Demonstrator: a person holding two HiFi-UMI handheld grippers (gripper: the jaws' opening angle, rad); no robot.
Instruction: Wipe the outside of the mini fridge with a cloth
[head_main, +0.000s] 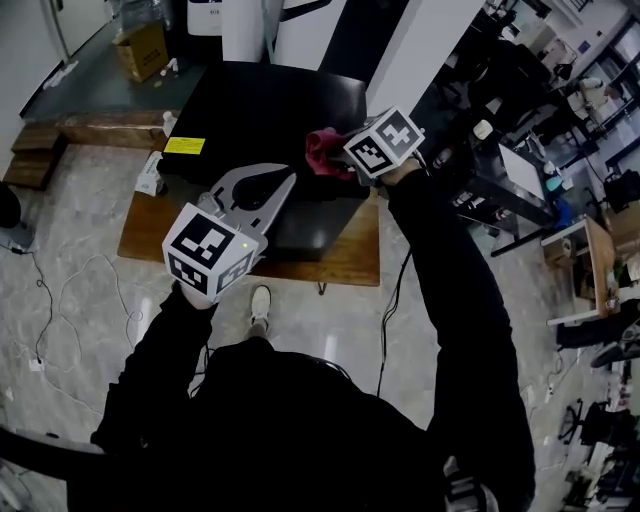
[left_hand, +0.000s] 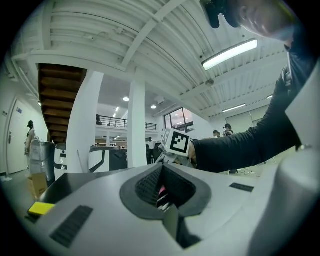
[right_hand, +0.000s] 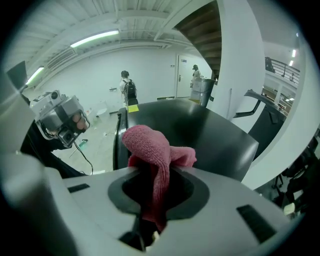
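Mini fridge (head_main: 262, 105): black box, flat glossy top, yellow label (head_main: 185, 145) at left edge of top. Stands upright on low wooden platform (head_main: 345, 262).

Cloth (head_main: 325, 150): pink-red, rough towel weave, crumpled in a bunch. Pinched between jaws of right gripper (right_hand: 152, 172). One fold hangs down between jaws, rest bulges out in front. Lies over right part of fridge top, near its edge. Contact with black surface (right_hand: 200, 125): cannot tell.
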